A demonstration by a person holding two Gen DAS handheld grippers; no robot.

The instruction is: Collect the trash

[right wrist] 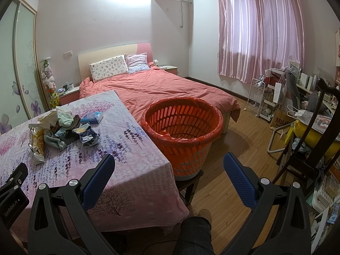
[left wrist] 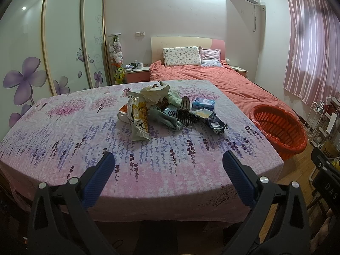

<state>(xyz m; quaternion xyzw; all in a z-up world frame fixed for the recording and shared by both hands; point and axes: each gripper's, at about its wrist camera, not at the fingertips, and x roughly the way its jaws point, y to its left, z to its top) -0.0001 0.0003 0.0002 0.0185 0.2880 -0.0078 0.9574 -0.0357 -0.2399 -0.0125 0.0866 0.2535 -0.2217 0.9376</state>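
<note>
Both grippers, left [left wrist: 169,171] and right [right wrist: 169,173], hang spread and empty above worktop's [left wrist: 89,144] bare near edge. Trash [left wrist: 167,108] heaps mid-worktop; basket [right wrist: 181,127] beside its right edge. Bag [right wrist: 280,120] reads "MUJ".

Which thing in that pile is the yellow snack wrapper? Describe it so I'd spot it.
Start at the table with the flowered cloth. In the pile at its middle, the snack wrapper lies at the left edge, pointing toward the camera. It alone is long, yellow and white, beside the green cloth.
</note>
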